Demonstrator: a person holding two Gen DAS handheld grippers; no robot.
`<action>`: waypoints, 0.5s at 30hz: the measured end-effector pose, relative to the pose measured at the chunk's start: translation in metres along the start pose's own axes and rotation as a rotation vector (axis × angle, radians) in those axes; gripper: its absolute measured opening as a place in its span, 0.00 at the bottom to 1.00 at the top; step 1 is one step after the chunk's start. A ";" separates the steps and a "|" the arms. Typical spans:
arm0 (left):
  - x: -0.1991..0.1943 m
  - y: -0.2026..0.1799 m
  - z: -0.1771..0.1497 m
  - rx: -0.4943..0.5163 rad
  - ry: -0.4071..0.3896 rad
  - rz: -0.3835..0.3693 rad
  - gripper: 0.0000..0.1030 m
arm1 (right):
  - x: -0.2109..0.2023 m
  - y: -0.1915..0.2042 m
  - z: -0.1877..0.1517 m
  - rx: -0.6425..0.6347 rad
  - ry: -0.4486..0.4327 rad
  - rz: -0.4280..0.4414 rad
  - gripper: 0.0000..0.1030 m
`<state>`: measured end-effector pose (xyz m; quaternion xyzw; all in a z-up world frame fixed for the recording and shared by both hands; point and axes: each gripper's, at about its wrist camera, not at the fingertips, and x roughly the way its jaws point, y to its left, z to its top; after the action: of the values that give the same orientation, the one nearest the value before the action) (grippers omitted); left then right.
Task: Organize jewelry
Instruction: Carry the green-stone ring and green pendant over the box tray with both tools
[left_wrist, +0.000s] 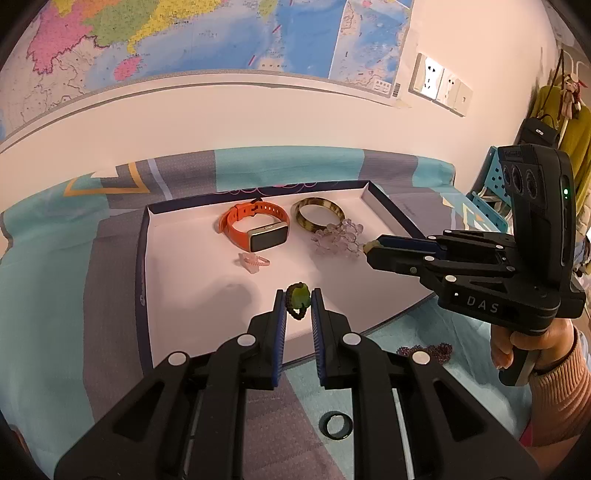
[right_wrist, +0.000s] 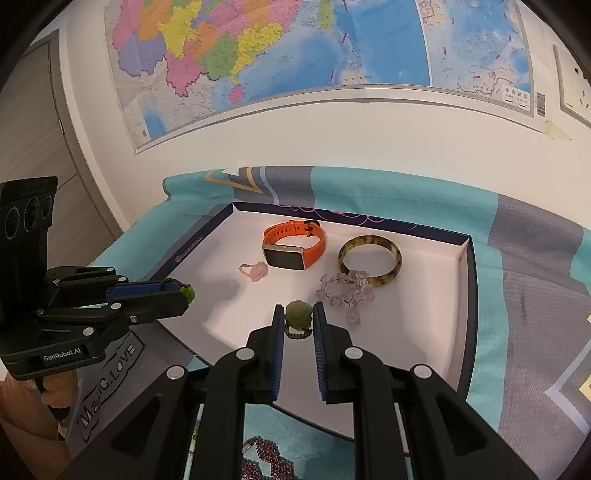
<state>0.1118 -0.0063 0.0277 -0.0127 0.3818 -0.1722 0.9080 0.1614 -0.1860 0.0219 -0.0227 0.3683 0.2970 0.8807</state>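
My left gripper (left_wrist: 297, 295) is shut on a green stone ring with a dark beaded loop (left_wrist: 299, 301), held just above the near part of the white tray (left_wrist: 184, 266). My right gripper (right_wrist: 298, 309) is shut on a second, similar green stone ring (right_wrist: 298, 317), also over the tray's near edge. Each gripper shows in the other view: the right gripper (left_wrist: 367, 248) beside the clear beads, the left gripper (right_wrist: 186, 291) at the tray's left rim. In the tray lie an orange smartwatch (left_wrist: 255, 229), a mottled bangle (left_wrist: 319, 218), a clear bead bracelet (left_wrist: 338, 238) and a small pink piece (left_wrist: 253, 263).
On the patterned cloth in front of the tray lie a black ring (left_wrist: 335, 424) and a purple bead bracelet (left_wrist: 426, 350). The tray has a low dark rim (right_wrist: 467, 295). A wall with a map stands close behind. A person's hand (left_wrist: 517, 343) grips the right handle.
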 end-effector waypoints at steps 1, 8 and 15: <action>0.000 0.000 0.000 0.001 0.001 0.001 0.13 | 0.000 0.000 0.000 0.000 0.001 0.001 0.13; 0.004 -0.001 0.004 0.004 0.004 0.008 0.13 | 0.003 -0.002 0.003 -0.001 0.005 -0.002 0.13; 0.011 -0.001 0.008 0.006 0.012 0.015 0.14 | 0.008 -0.003 0.004 0.000 0.014 -0.008 0.13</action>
<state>0.1242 -0.0111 0.0262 -0.0060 0.3870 -0.1664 0.9069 0.1699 -0.1829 0.0191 -0.0263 0.3743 0.2932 0.8793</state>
